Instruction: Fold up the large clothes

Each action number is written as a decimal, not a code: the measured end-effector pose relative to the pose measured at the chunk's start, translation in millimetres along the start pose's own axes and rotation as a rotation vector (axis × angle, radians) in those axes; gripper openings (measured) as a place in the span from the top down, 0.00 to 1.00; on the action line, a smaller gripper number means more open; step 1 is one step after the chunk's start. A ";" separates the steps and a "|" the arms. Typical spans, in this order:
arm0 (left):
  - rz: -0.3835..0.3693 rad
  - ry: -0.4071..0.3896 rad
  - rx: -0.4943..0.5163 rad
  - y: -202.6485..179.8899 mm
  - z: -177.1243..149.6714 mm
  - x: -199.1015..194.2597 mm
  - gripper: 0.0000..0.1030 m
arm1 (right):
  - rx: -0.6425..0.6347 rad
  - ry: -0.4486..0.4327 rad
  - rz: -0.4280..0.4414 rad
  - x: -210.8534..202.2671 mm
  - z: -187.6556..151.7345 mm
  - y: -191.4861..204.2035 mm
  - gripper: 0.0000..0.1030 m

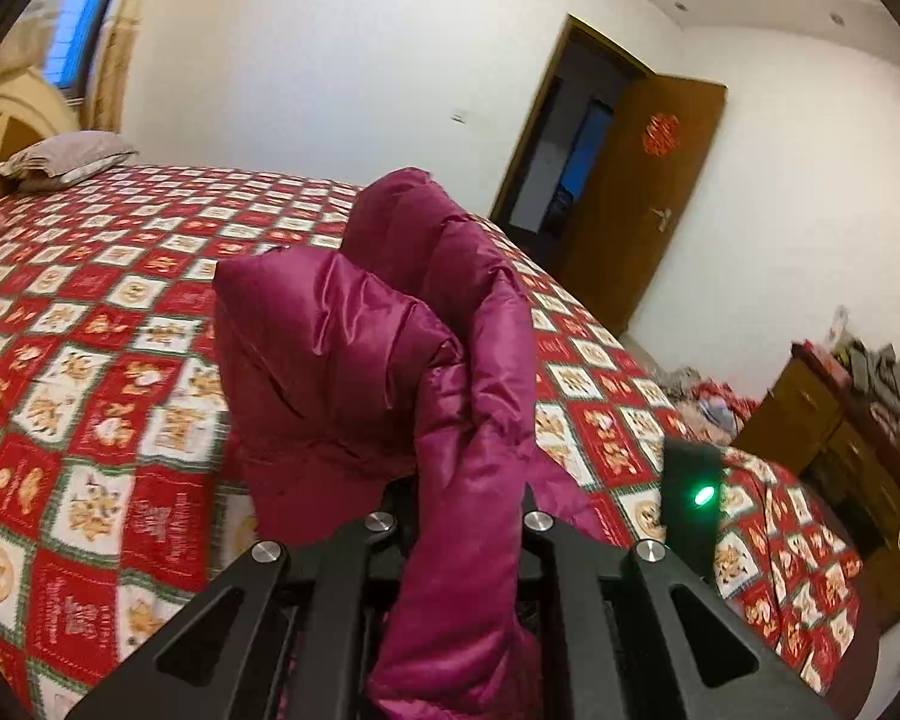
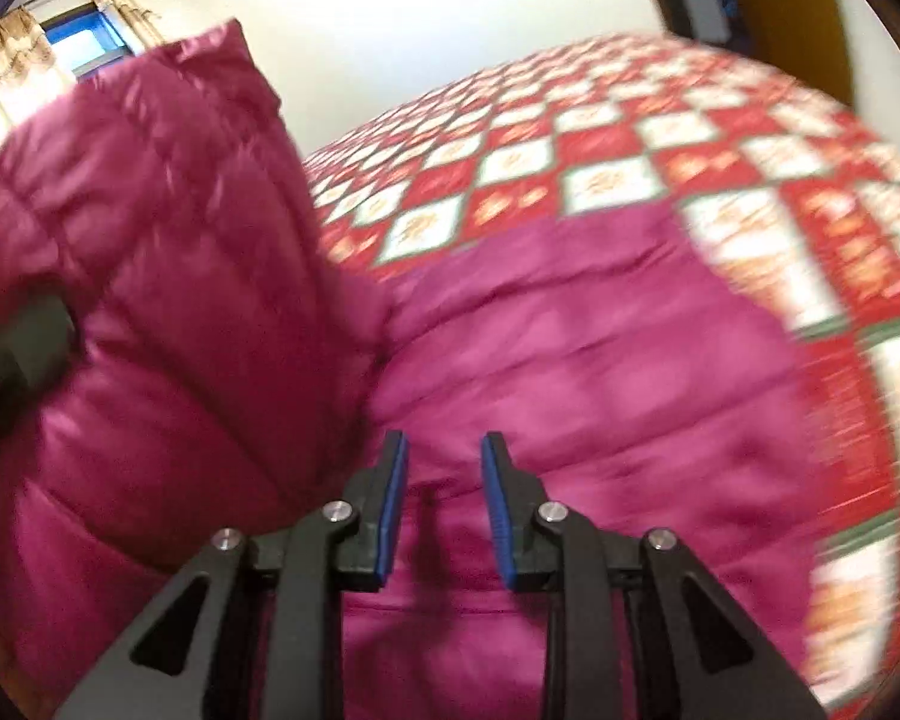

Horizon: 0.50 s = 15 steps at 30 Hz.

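A large magenta puffer jacket (image 1: 354, 348) lies on the bed's red and white checked cover (image 1: 90, 360). My left gripper (image 1: 462, 492) is shut on a fold of it, and the cloth drapes over both fingers and hides their tips. That held part (image 2: 150, 210) stands raised above the bed at the left of the right wrist view. The rest of the jacket (image 2: 570, 360) lies flat on the cover (image 2: 630, 144). My right gripper (image 2: 444, 444) hovers just above this flat part, open, blue pads (image 2: 393, 480) apart with nothing between them. Its black body with a green light (image 1: 690, 498) shows right of the left gripper.
A grey pillow (image 1: 66, 159) rests at the bed's far left corner. Beyond the bed is an open brown door (image 1: 648, 192). A wooden cabinet (image 1: 840, 420) piled with things and a heap of clothes on the floor (image 1: 708, 402) stand to the right.
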<state>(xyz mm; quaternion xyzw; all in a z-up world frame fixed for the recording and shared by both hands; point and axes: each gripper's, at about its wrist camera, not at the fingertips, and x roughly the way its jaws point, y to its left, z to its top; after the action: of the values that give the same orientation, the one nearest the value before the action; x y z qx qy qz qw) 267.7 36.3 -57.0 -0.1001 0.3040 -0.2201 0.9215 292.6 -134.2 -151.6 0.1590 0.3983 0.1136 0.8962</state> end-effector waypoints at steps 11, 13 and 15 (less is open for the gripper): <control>-0.006 0.162 0.172 -66.2 -34.5 67.9 0.90 | 0.015 -0.029 -0.253 -23.4 4.0 -71.2 0.66; 0.012 0.198 0.212 -76.3 -46.1 83.8 0.90 | 0.025 -0.026 -0.250 -24.1 3.7 -80.0 0.60; 0.028 0.218 0.245 -82.1 -54.2 92.3 0.90 | 0.023 -0.023 -0.251 -20.5 4.4 -84.8 0.58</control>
<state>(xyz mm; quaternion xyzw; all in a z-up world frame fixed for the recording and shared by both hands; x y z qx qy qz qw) 272.9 -82.1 -121.6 0.0420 0.3744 -0.2521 0.8913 289.0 -220.2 -166.7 0.1196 0.4061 -0.0059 0.9059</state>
